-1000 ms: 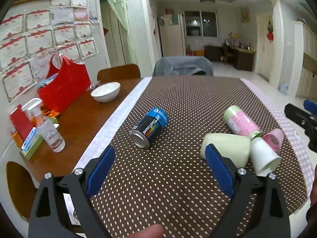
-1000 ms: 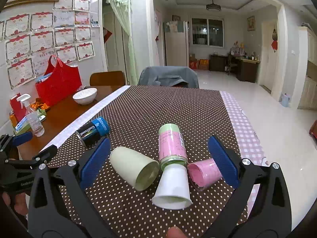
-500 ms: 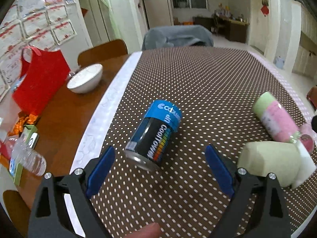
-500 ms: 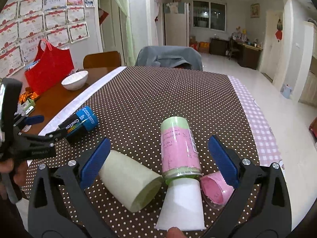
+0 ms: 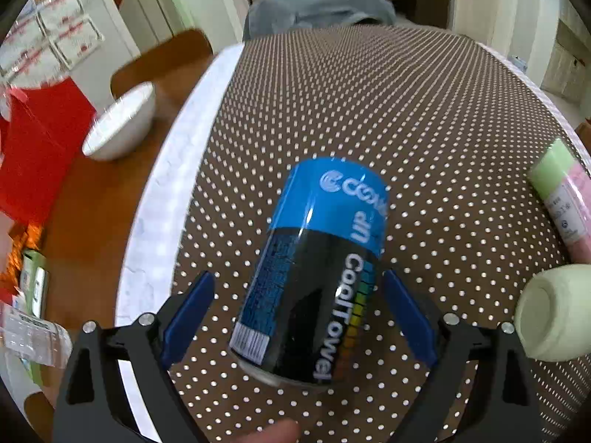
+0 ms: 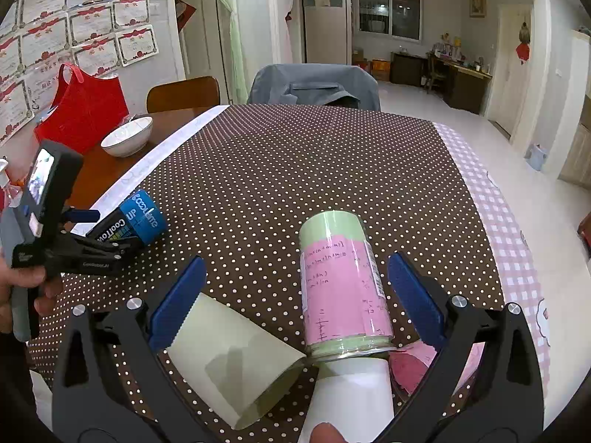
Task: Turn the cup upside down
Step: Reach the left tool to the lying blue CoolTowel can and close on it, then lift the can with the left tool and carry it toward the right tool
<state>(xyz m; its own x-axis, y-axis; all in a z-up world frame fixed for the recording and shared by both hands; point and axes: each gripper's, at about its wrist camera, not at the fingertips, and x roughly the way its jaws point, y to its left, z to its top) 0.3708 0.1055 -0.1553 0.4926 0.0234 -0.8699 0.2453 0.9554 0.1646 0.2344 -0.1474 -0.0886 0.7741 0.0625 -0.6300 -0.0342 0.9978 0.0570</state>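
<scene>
Here, cups (image 6: 240, 361) crowd a pink can (image 6: 341, 288).

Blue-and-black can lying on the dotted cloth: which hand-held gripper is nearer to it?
Left. The left hand-held gripper straddles the blue-and-black can, jaws open; the right hand-held gripper is off at the pink-and-green can.

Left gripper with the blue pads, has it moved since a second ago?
Yes. The left gripper has advanced toward the lying blue and black can, which now sits between its open jaws; the white bowl slid aside.

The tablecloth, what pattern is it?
Brown tablecloth with small white dots, clearest in the right wrist view.
</scene>
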